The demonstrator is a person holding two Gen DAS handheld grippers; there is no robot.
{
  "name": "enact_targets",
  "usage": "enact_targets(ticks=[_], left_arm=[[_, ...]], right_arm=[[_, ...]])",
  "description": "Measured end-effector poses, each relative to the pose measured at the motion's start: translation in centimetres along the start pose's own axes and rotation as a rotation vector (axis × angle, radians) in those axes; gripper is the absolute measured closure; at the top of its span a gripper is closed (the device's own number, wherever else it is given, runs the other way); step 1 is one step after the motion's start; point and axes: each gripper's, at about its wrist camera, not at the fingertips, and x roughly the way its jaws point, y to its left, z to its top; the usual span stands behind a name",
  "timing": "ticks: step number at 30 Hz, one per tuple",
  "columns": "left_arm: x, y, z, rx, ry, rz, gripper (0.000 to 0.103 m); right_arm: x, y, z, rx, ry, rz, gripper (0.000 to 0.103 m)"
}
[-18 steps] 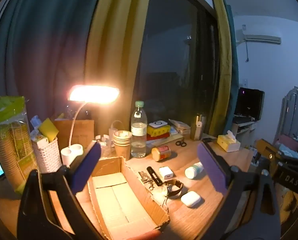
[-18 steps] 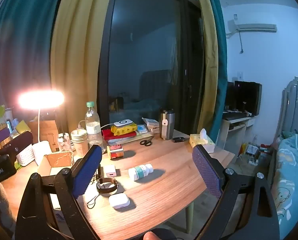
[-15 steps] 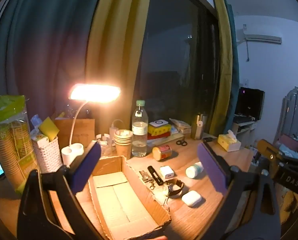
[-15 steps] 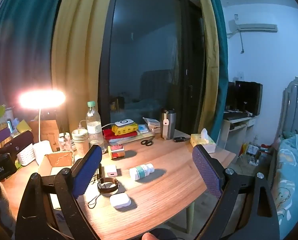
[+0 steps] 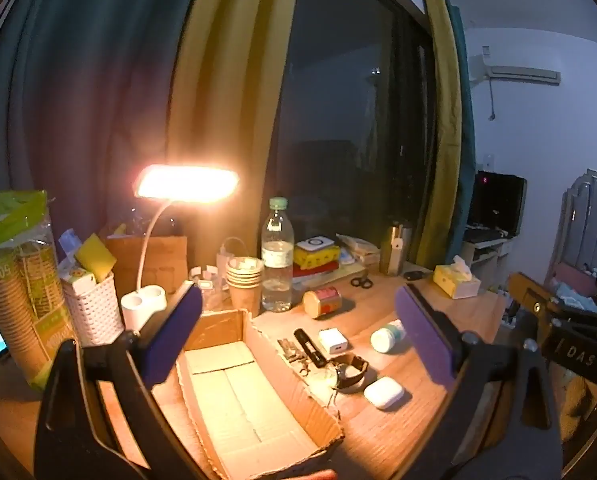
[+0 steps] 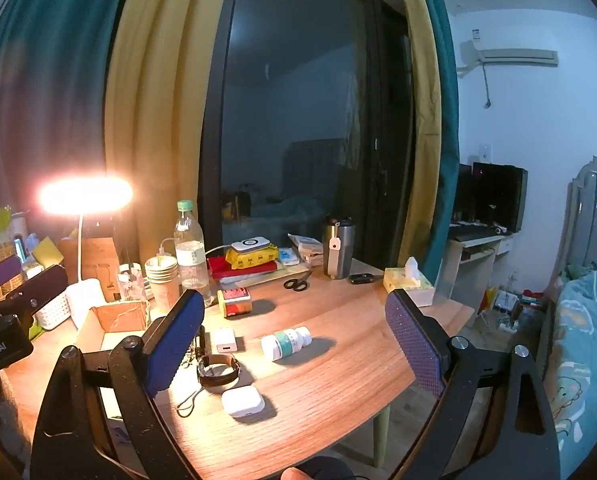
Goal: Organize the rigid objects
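An empty cardboard box (image 5: 238,392) lies open on the wooden table (image 6: 338,360), under my open left gripper (image 5: 298,332). Right of the box lie keys (image 5: 292,354), a black stick (image 5: 308,348), a white charger (image 5: 332,340), a watch (image 5: 350,368), a white earbud case (image 5: 383,391) and a white pill bottle (image 5: 386,336). My right gripper (image 6: 294,344) hovers open above the same items: the pill bottle (image 6: 286,342), watch (image 6: 218,370), earbud case (image 6: 243,400) and charger (image 6: 224,340). Nothing sits between either pair of fingers.
A lit desk lamp (image 5: 186,188), water bottle (image 5: 277,256), stacked paper cups (image 5: 244,284), a red-labelled can (image 5: 322,301), scissors (image 6: 297,282), a steel tumbler (image 6: 338,252), a tissue box (image 6: 408,286) and a white basket (image 5: 92,306) stand toward the table's back. The table's right edge drops to the floor.
Both views have shifted only slightly; the table items sit a touch higher in frame. Nothing was taken hold of or let go.
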Motion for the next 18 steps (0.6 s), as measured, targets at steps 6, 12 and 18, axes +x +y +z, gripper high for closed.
enact_targets(ticks=[6,12,18], left_arm=[[0.12,0.2,-0.06,0.002,0.002,0.0,0.005],[-0.24,-0.27,-0.03,0.007,-0.006,0.036,0.005],[0.4,-0.21,-0.19,0.003,0.021,0.021,0.005]], right_arm=[[-0.06,0.05,0.08,0.0,0.001,0.002,0.009],[0.13,-0.02,-0.05,0.002,0.001,0.001,0.009],[0.32,0.08,-0.12,0.002,0.006,0.003,0.009]])
